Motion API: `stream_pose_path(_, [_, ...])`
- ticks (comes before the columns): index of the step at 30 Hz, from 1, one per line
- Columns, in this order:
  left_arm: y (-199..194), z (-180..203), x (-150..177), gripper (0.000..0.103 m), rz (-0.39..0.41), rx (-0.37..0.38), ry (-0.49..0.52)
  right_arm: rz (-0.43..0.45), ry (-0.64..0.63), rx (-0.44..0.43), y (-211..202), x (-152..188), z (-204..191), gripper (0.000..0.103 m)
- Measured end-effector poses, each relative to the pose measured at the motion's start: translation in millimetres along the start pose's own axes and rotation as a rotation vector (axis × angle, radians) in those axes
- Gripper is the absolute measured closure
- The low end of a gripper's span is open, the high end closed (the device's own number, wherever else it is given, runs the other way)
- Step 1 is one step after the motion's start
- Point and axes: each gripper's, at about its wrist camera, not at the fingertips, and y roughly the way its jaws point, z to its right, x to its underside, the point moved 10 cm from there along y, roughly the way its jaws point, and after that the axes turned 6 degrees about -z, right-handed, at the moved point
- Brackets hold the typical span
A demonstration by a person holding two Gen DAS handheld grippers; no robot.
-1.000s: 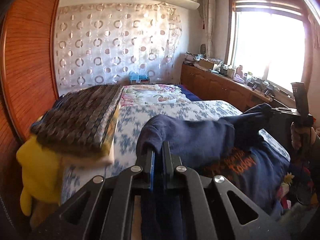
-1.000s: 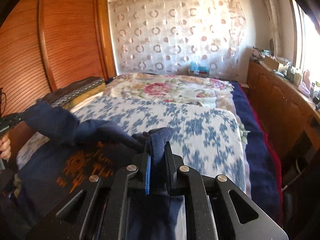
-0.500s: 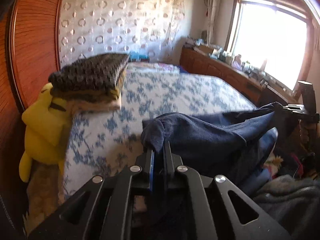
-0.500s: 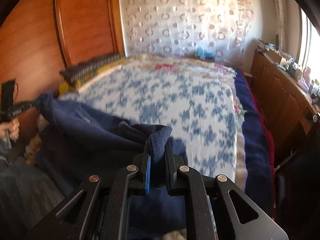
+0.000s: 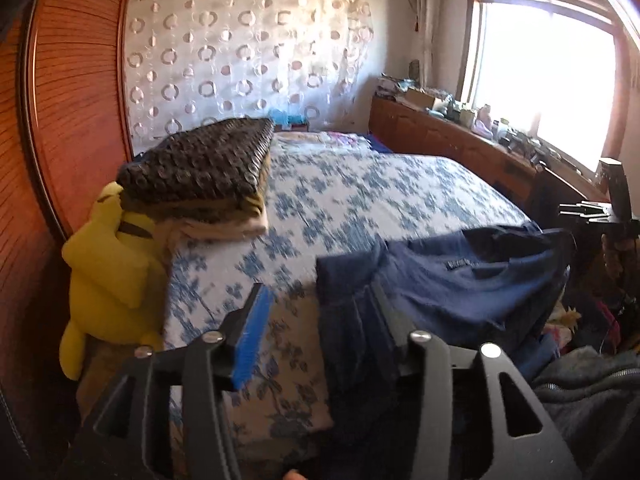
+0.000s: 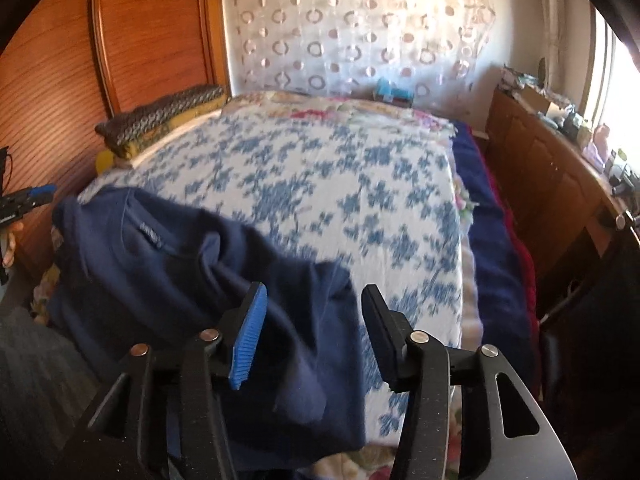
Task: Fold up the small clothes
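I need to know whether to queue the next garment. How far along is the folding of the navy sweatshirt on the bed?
Early. Done: the navy sweatshirt lies spread on the floral bedspread, collar label showing. In hand: the left claw and right claw are opening, with cloth between their jaws but not pinched. Left: no neat fold shows yet; it is still rumpled, so hold the next garment.

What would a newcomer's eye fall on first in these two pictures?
A navy sweatshirt lies rumpled over the near corner of a bed covered in blue-flowered cloth. At the bed's left edge, a yellow plush toy sits under a stack of folded blankets.
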Motion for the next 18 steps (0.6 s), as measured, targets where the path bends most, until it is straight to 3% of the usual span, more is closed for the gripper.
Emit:
stream_pose_path(9, [64,-21,-30,0.052,-0.092,0.024,-0.016,0.009,0.03,-0.005,40,-28,14,0.042])
stream_pose_path(13, [94,-19,-30,0.052,-0.161,0.091,-0.041,-0.035,0.03,-0.043,66,-27,9,0.041])
stream_pose_path(18, [116,-7,-16,0.052,-0.24,0.087,-0.007,-0.094,0.036,-0.065,86,-16,7,0.041])
